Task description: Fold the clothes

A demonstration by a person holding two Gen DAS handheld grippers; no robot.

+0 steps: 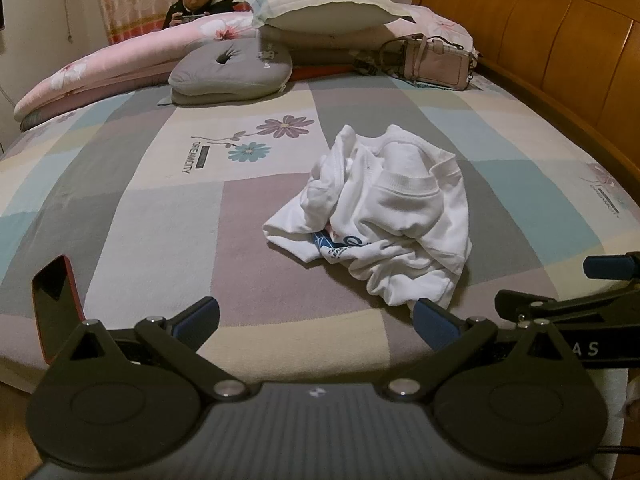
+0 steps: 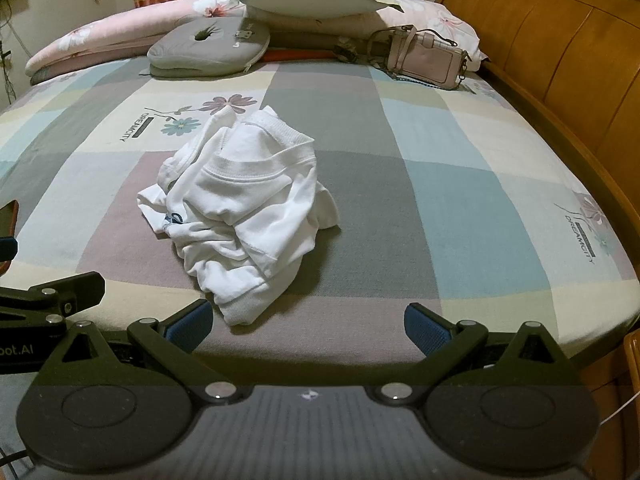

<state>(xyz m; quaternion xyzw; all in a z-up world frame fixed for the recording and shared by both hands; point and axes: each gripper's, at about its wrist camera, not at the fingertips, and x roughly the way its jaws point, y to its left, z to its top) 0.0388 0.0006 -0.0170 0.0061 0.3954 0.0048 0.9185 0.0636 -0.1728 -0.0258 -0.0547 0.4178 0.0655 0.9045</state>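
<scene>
Nothing grasped yet, so the step in hand looks like the first pick-up and spread. Left gripper hangs at the near edge of the bed, jaws wide apart and empty; right gripper is just beside it, also spread wide w/ nothing between the blue pads. To do this well, I'd go for the ribbed hem or shoulder seams rather than the middle of the heap: one gripper per corner, pinch a single layer, lift and shake apart, then lay flat on the bed before any fold. Grabbing the bulk would prob. catch several layers and keep it bunched. The white shirt is a crumpled mound approx. mid-bed, nearer the grippers than the pillows, slightly right of centre in the left view and left of centre in the right view. Soft knit, ribbed band showing across the top, a thick ribbed edge at the near bottom, a blue printed graphic peeking out on the low left side. Sleeves not clearly told apart, too tangled. Plenty of free bedsheet around it for spreading; the pink handbag and grey cushion sit well apart, toward the far side.
</scene>
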